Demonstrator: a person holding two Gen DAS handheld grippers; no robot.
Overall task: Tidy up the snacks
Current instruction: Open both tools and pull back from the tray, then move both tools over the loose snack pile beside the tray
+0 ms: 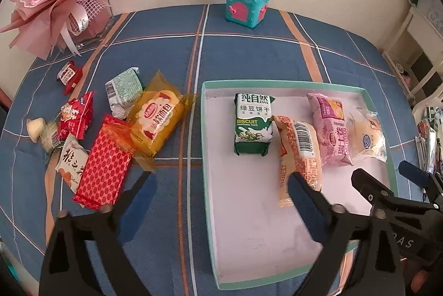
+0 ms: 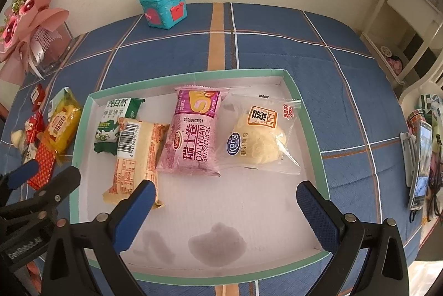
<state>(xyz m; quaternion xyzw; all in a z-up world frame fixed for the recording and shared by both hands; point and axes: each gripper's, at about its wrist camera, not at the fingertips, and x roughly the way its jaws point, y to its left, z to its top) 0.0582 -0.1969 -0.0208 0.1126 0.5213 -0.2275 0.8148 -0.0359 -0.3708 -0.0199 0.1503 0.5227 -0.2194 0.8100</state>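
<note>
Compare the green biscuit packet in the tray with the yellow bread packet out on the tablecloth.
The green biscuit packet lies inside the mint-rimmed white cardboard tray; the yellow bread packet lies outside it, in the loose pile on the blue checked tablecloth. The green biscuit packet is opaque and blocky; the yellow bread packet is glossy, with translucent ends. Both are sealed, and neither is gripped.

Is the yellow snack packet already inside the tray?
No, the yellow packet lies on the cloth, left of the tray.

The tray's (image 2: 310, 113) near half lies bare, while 4 snack packets (image 2: 193, 135) crowd its far half.
</note>
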